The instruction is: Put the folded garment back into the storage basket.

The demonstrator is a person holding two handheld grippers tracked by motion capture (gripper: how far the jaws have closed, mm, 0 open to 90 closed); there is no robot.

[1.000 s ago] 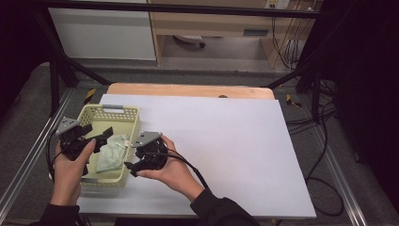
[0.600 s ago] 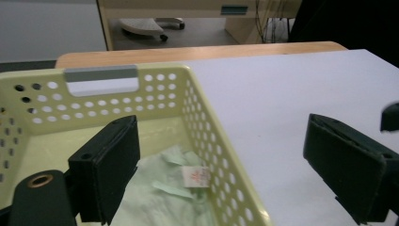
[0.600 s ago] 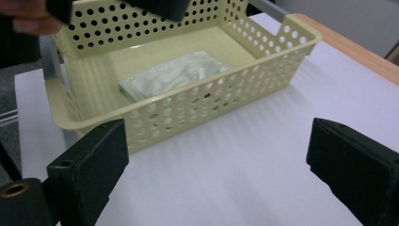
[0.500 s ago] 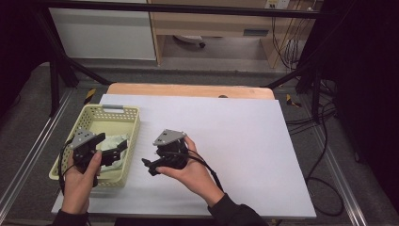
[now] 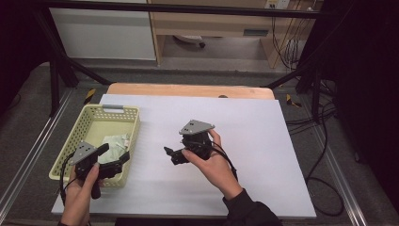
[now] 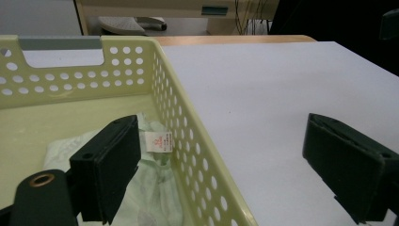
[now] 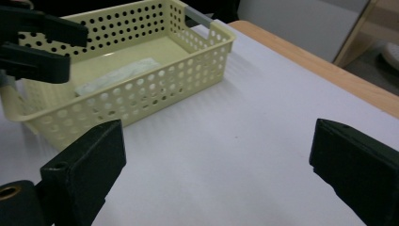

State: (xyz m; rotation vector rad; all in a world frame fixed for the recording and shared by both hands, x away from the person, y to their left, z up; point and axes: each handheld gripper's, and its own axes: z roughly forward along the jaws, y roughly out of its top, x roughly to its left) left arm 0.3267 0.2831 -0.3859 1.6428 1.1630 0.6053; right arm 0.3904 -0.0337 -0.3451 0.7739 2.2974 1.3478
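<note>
From the high view I see the yellow basket (image 5: 77,141) at the left of the frame on the white tabletop (image 5: 263,141), with a pale folded cloth (image 5: 113,142) lying inside it toward its lower right part. My left gripper (image 5: 113,157) sits at the lower left, over the basket's near right corner, its fingers spread. My right gripper (image 5: 171,155) is held near the middle of the frame above bare tabletop, well apart from the basket, pointing left; its fingers have just been opening, with nothing between them.

In the left gripper view, the basket's perforated wall (image 6: 188,136) runs up the middle between the spread fingers (image 6: 110,165): one is inside the basket just above the cloth (image 6: 155,188), whose small white label (image 6: 158,141) shows, the other over the tabletop at lower right.

In the right gripper view, the fingers (image 7: 89,160) stand wide at the lower corners over bare tabletop. The basket (image 7: 141,94) lies in the upper left with the cloth (image 7: 117,74) inside, and the left gripper (image 7: 33,42) at the upper left edge.
</note>
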